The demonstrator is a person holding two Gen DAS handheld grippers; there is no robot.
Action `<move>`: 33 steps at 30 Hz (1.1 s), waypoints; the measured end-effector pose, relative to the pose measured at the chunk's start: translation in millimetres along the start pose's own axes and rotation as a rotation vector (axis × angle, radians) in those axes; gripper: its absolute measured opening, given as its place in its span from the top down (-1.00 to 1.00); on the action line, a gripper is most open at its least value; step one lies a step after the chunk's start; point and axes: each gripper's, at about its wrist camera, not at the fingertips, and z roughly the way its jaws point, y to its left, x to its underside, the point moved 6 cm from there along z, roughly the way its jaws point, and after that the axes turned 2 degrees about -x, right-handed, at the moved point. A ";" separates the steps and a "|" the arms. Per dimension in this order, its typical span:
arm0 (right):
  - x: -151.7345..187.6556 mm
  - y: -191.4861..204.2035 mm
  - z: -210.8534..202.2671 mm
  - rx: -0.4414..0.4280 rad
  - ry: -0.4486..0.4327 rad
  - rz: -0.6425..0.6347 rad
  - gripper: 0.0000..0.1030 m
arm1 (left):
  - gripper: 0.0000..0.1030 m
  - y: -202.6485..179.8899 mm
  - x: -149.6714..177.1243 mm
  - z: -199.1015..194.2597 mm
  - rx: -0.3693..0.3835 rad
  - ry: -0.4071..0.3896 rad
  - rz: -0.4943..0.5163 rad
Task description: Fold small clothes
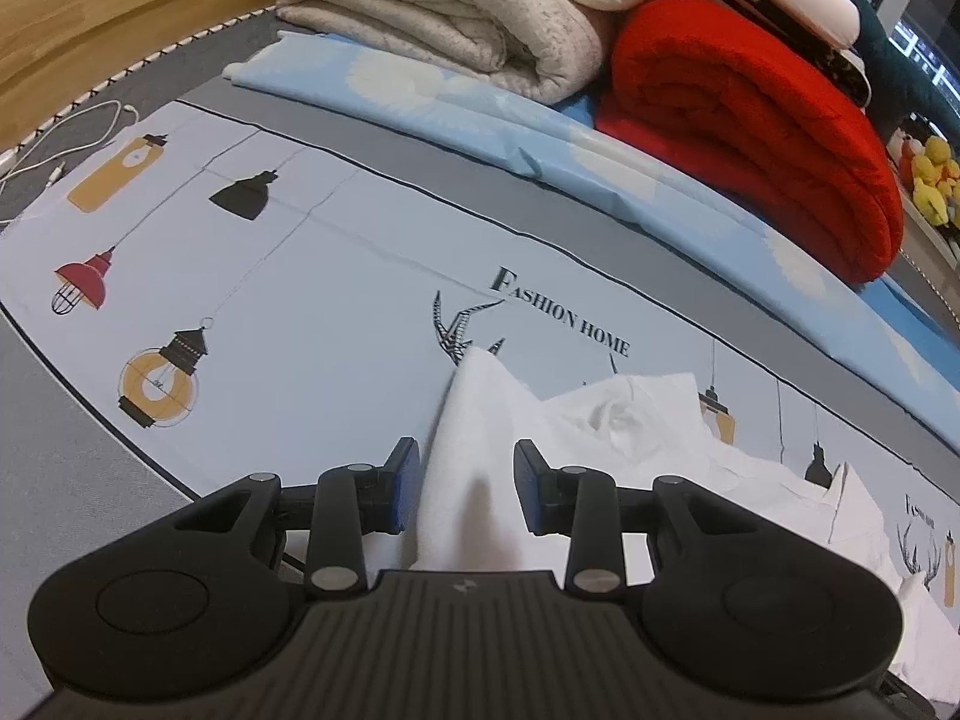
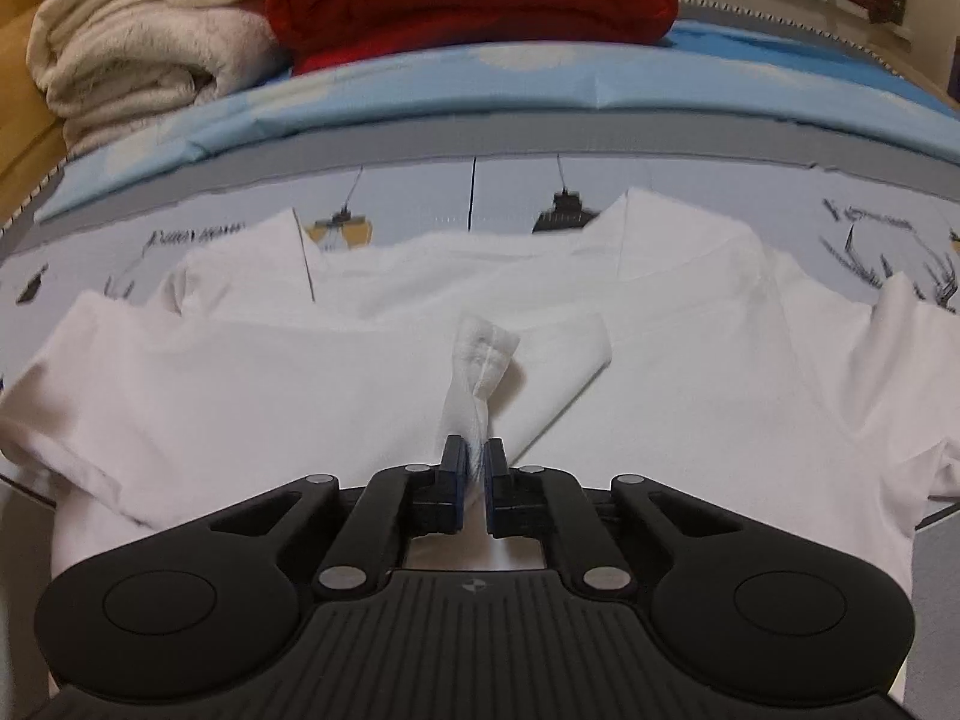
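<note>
A small white shirt (image 2: 690,372) lies on a printed light-blue sheet (image 1: 312,300), partly folded, with its left part laid over the middle. My right gripper (image 2: 474,456) is shut on a pinched-up corner of the white shirt, and the fabric sticks up between the pads. In the left wrist view the same white shirt (image 1: 630,426) lies crumpled at the lower right. My left gripper (image 1: 465,462) is open, and a raised fold of the shirt stands between its fingers without being clamped.
A folded beige blanket (image 1: 456,6) and a folded red blanket (image 1: 750,114) lie on a sky-blue cloth (image 1: 480,102) at the back. A white cable (image 1: 66,138) lies at the far left by a wooden edge (image 1: 90,6). Yellow plush toys (image 1: 930,174) sit at the right.
</note>
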 end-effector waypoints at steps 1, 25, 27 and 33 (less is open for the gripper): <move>-2.5 0.2 -2.7 -0.005 -0.018 0.003 0.92 | 0.26 0.5 -0.3 -0.4 0.001 -0.001 -0.001; -39.5 -14.0 -41.2 -0.027 -0.249 0.052 0.93 | 0.26 -5.9 -1.3 1.5 0.004 0.004 0.000; -43.0 -14.8 -46.8 -0.033 -0.276 0.054 0.93 | 0.26 -6.5 -1.4 1.1 0.003 0.003 -0.001; -50.0 -19.9 -62.0 -0.045 -0.337 0.064 0.94 | 0.26 -7.3 -2.3 -0.4 0.005 -0.001 0.001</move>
